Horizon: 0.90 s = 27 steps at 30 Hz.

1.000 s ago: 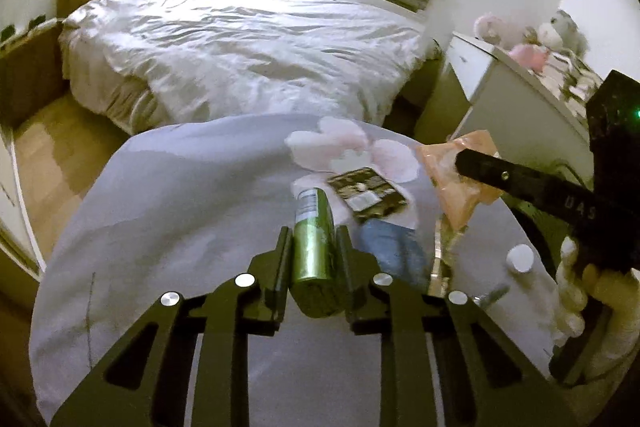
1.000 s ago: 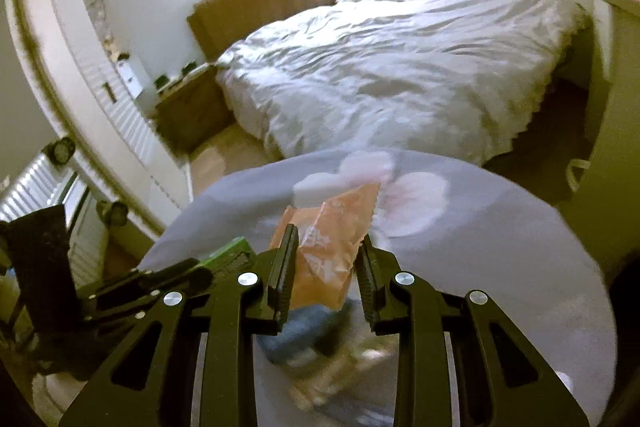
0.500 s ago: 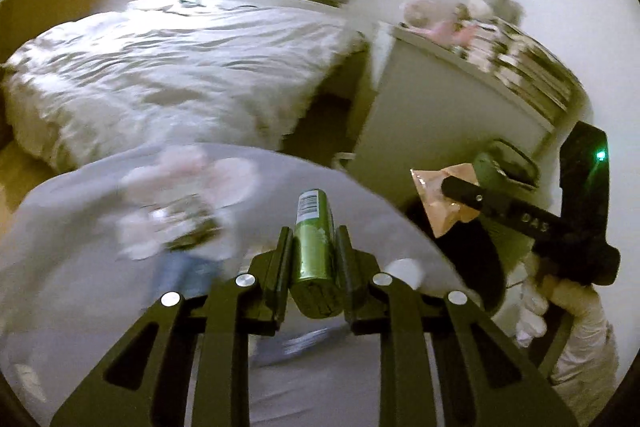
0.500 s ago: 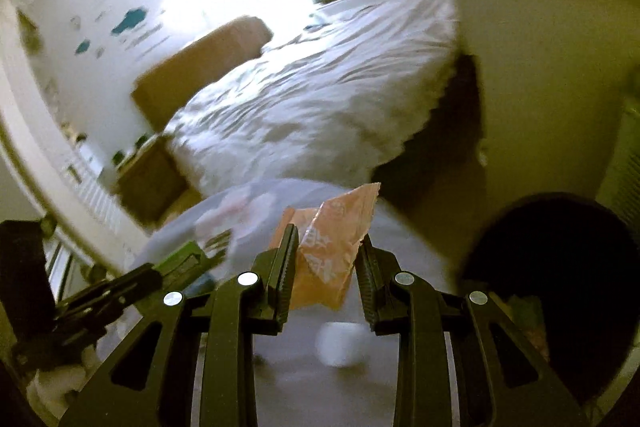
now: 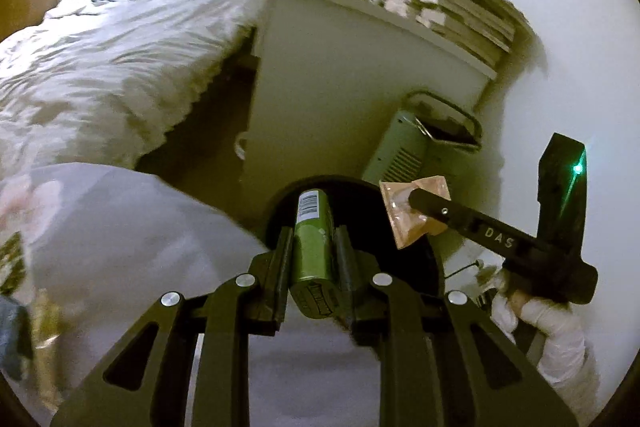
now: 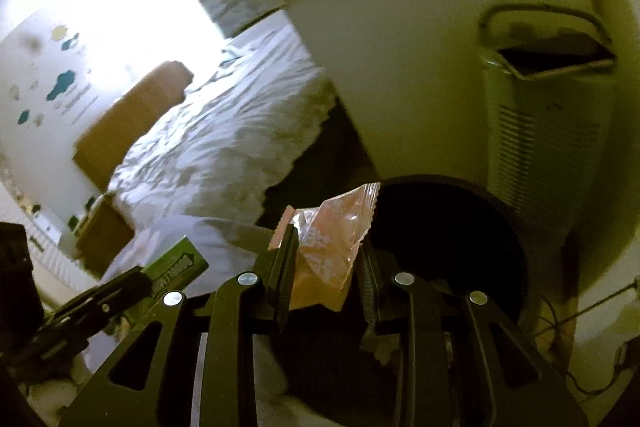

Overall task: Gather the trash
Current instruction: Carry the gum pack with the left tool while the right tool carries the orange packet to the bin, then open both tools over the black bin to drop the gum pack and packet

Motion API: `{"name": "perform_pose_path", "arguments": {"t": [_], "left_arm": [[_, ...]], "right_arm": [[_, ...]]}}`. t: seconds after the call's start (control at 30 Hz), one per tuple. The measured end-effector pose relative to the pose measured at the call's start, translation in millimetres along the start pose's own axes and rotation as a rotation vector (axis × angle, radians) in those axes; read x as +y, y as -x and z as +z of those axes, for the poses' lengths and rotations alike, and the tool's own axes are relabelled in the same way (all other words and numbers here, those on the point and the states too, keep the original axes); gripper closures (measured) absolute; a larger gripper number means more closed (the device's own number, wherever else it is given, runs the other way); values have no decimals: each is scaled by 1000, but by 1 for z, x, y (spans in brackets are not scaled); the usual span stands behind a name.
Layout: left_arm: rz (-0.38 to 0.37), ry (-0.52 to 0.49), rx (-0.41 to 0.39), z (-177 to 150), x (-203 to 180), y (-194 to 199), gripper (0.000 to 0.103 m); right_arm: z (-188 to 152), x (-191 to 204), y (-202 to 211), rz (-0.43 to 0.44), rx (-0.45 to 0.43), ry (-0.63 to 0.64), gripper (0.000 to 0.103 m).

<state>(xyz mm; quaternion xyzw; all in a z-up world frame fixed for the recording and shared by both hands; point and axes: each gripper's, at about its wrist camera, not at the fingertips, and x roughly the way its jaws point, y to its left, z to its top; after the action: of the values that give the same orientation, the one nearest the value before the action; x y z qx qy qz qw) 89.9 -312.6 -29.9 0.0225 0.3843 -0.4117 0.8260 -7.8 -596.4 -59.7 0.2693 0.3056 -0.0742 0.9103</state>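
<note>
My left gripper [image 5: 313,241] is shut on a green gum pack [image 5: 313,235] with a barcode at its far end, held above a round black bin [image 5: 360,195]. The right gripper [image 6: 326,245] is shut on an orange plastic wrapper [image 6: 330,243], hanging over the same black bin [image 6: 452,227]. From the left wrist view, the right gripper [image 5: 416,201] shows at the right with the orange wrapper [image 5: 408,215] in its tip, held by a white-gloved hand [image 5: 556,323]. In the right wrist view the green pack [image 6: 176,267] shows at lower left.
A round table with a lilac cloth [image 5: 132,227] lies to the left, some litter at its left edge. A pale green appliance [image 6: 548,131] and a white cabinet [image 5: 328,95] stand behind the bin. A bed [image 5: 100,67] fills the far left.
Both grippers have swung right, off the table and over the black bin, each keeping its item. The table's litter has slid out to the left edge.
</note>
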Motion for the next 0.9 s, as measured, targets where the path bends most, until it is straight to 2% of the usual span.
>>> {"name": "perform_pose_path", "arguments": {"t": [0.23, 0.57, 0.7, 0.83, 0.9], "left_arm": [[-20, -32, 57, 0, -27, -36, 82], [-7, -48, 103, -4, -38, -59, 82], [-2, -52, 119, -3, -42, -65, 81], [-4, -66, 123, -4, -47, -66, 81], [-4, -72, 113, -4, -48, -64, 80]], "right_arm": [[-7, -36, -10, -34, 30, -48, 74], [-14, -48, -18, -44, 62, -84, 74], [-14, -49, -18, -53, 65, -93, 69], [-15, -47, -17, -61, 65, -89, 68], [-15, -46, -16, -61, 64, -91, 62]]}}
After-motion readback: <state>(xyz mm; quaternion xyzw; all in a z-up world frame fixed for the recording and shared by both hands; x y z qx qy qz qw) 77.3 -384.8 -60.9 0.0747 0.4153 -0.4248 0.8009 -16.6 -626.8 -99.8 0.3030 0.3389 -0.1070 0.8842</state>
